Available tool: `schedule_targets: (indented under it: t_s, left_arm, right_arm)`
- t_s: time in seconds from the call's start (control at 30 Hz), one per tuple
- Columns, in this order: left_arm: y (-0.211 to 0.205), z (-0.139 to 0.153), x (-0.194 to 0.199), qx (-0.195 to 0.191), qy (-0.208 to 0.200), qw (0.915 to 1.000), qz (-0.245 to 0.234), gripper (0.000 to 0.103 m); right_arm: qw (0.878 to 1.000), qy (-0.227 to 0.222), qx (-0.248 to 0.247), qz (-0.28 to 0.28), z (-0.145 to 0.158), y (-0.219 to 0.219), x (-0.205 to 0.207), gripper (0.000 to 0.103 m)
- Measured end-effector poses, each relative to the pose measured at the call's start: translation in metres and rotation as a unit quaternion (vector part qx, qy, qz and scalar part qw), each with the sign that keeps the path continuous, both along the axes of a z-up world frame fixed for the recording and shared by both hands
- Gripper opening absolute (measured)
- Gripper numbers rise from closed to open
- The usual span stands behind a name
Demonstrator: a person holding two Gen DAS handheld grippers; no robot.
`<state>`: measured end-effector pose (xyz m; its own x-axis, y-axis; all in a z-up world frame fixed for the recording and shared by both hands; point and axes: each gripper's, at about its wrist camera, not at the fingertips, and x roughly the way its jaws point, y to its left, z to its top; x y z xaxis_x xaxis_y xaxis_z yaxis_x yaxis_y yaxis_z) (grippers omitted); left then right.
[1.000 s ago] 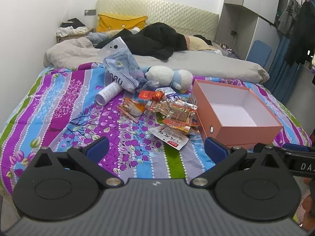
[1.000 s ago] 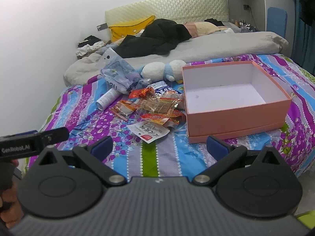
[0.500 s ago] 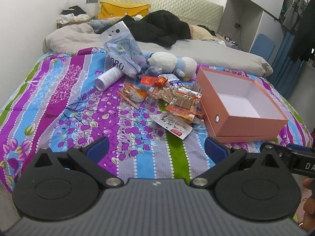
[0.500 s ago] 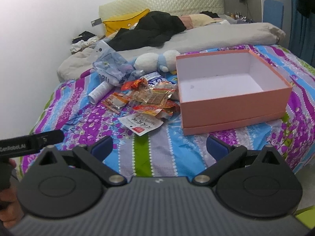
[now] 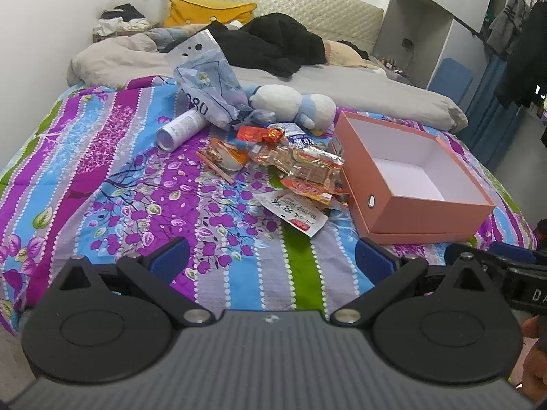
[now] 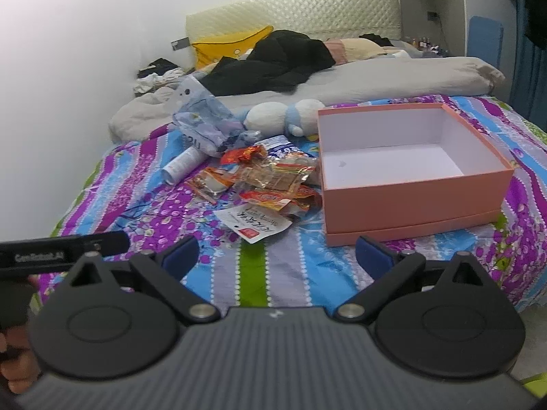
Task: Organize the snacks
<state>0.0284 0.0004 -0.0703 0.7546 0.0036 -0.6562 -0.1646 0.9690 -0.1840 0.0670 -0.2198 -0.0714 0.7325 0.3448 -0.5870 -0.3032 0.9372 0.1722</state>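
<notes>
A heap of snack packets (image 5: 301,167) (image 6: 270,177) lies on the striped bedspread, with a white packet (image 5: 294,210) (image 6: 254,222) nearest me. An open, empty pink box (image 5: 407,177) (image 6: 410,171) stands just right of the heap. My left gripper (image 5: 271,261) is open and empty above the near part of the bed, short of the snacks. My right gripper (image 6: 277,256) is open and empty too, in front of the white packet and the box. Each gripper shows at the edge of the other's view.
Behind the heap lie a white tube (image 5: 181,130), a crumpled blue-grey plastic bag (image 5: 208,82) and a white and blue plush toy (image 5: 294,104). Further back are a grey duvet (image 6: 393,78), black clothing (image 5: 273,46) and a yellow pillow (image 5: 208,12). The bed's near edge is below the grippers.
Both grippers have moved forward over the bed toward the snacks and box. They stay open. Nothing on the bed has moved.
</notes>
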Motion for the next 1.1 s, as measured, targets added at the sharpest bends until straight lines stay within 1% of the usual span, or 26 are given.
schedule_targets:
  t_s: [0.1,0.3,0.37,0.43,0.6,0.7,0.8,0.97,1.1]
  left_arm:
    - [-0.001,-0.005,0.006,-0.001,0.009,0.9999,-0.007,0.103]
    - [0.001,-0.016,0.023,-0.005,0.022,0.9996,-0.017,0.103]
    - [0.003,-0.018,0.030,-0.006,0.023,0.9996,-0.017,0.103]
    - [0.006,-0.022,0.039,-0.011,0.029,0.9994,-0.018,0.103]
    - [0.015,-0.028,0.058,-0.016,0.031,0.9993,-0.016,0.103]
    - [0.022,-0.035,0.070,-0.020,0.037,0.9990,-0.017,0.103]
    - [0.028,-0.043,0.081,-0.028,0.046,0.9984,-0.018,0.103]
    - [0.038,-0.063,0.102,-0.033,0.054,0.9977,-0.025,0.103]
    - [0.050,-0.079,0.119,-0.053,0.053,0.9970,-0.020,0.103]
  right_arm:
    - [1.000,-0.003,0.002,0.005,-0.002,0.001,0.001,0.096]
    - [1.000,-0.008,0.010,0.000,-0.009,0.000,0.010,0.097]
    - [1.000,-0.017,0.012,-0.007,-0.011,0.001,0.014,0.097]
    - [0.999,-0.032,0.011,-0.001,-0.012,0.004,0.017,0.097]
    - [0.999,-0.037,0.011,0.013,-0.015,0.011,0.032,0.097]
    - [0.999,-0.033,0.007,0.019,-0.021,0.014,0.041,0.097]
    - [0.999,-0.023,0.015,0.019,-0.029,0.016,0.053,0.097]
    - [1.000,-0.018,0.010,0.019,-0.042,0.024,0.071,0.096]
    - [0.999,-0.021,-0.003,0.027,-0.050,0.033,0.086,0.096]
